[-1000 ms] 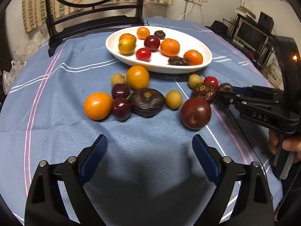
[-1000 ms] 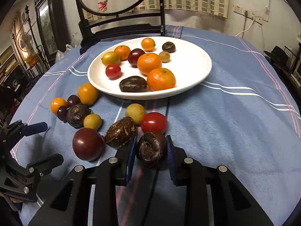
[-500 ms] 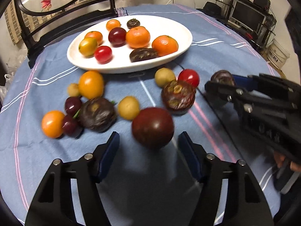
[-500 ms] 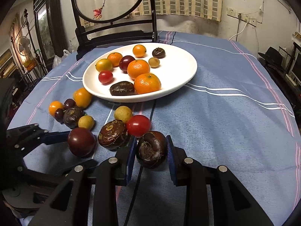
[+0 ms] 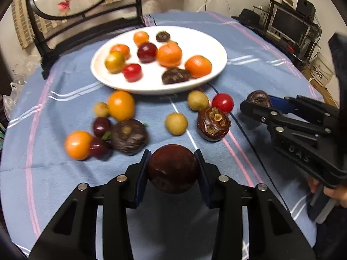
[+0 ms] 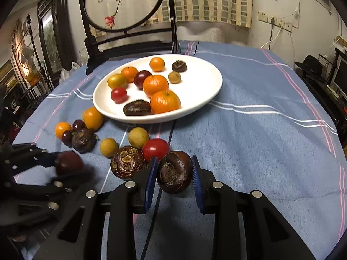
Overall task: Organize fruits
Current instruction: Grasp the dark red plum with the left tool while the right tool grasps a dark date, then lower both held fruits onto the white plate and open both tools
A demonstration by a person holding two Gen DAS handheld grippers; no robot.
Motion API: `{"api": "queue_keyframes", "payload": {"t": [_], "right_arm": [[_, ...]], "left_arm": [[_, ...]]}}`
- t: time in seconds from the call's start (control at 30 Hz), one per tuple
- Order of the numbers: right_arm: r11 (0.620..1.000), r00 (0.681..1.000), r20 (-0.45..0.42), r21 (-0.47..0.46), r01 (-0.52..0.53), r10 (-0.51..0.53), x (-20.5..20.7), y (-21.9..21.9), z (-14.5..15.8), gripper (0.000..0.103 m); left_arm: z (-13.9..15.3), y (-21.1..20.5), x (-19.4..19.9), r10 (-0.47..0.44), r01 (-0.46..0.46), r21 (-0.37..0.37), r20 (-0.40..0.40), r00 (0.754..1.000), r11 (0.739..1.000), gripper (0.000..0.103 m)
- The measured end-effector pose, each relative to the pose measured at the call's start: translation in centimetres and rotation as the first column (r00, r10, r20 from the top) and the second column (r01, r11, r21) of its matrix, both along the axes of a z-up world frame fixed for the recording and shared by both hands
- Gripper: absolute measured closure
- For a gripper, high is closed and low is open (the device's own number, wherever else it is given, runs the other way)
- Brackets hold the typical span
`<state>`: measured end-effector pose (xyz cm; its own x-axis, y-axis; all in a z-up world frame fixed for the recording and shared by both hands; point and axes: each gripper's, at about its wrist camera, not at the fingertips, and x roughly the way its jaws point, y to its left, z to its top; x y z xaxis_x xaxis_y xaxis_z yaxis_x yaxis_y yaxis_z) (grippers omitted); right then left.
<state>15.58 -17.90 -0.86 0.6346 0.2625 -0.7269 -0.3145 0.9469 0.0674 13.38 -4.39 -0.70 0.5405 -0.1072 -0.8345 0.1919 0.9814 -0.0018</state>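
Note:
My left gripper (image 5: 172,169) is shut on a large dark red plum (image 5: 172,168), low over the blue cloth; it also shows in the right wrist view (image 6: 68,162). My right gripper (image 6: 173,173) is shut on a dark brown water chestnut (image 6: 174,171), seen from the left wrist view (image 5: 258,98) right of the loose fruit. A white plate (image 6: 201,86) behind holds several oranges, tomatoes and dark fruits. Loose on the cloth lie another water chestnut (image 5: 213,123), a red tomato (image 5: 222,102), yellow fruits (image 5: 176,123) and a left cluster with a dark chestnut (image 5: 129,136).
A dark wooden chair (image 6: 130,41) with a round embroidered panel stands behind the plate. The blue tablecloth (image 6: 260,140) stretches bare to the right. Shelves and a monitor (image 5: 290,25) stand beyond the table's right edge. A black cable (image 5: 251,130) runs across the cloth.
My left gripper moved forward to the dark red plum and shut on it. My right gripper stayed shut on the water chestnut and rose slightly.

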Motion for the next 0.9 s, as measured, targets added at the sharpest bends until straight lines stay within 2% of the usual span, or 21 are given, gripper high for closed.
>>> {"api": "queue_keyframes", "payload": {"t": [0.23,0.43,0.5,0.67,0.83,0.87,0.9], "right_arm": [[0.994,0.997,0.077,0.108,-0.007,-0.001,-0.4,0.0,3.3,0.072],[0.995,0.989,0.136,0.078,-0.066,0.055,1.8,2.4,6.3,0.072],[0.995,0.988,0.139,0.065,-0.078,0.068,3.6,3.3,6.3,0.072],[0.996,0.996,0.073,0.055,-0.063,0.059,8.2,4.8,4.3,0.072],[0.998,0.999,0.035,0.056,-0.027,0.025,10.7,4.8,2.6,0.071],[0.998,0.999,0.034,0.057,-0.022,0.02,10.9,4.8,2.4,0.071],[0.998,0.999,0.041,0.059,-0.019,0.016,11.1,4.7,2.1,0.065]], "left_arm": [[4.5,2.4,2.1,0.037,-0.034,-0.035,0.072,0.997,0.999,0.063],[6.5,3.1,6.9,0.094,-0.088,-0.06,0.103,0.99,0.994,0.063],[6.4,3.0,9.2,0.114,-0.108,-0.06,0.101,0.988,0.992,0.063],[5.1,3.0,13.4,0.153,-0.149,-0.06,0.065,0.986,0.987,0.063],[3.4,2.9,15.8,0.172,-0.17,-0.065,0.032,0.985,0.983,0.063],[2.9,2.8,16.3,0.176,-0.174,-0.071,0.022,0.984,0.982,0.063],[2.6,2.8,16.6,0.179,-0.178,-0.077,0.015,0.984,0.981,0.063]]}}
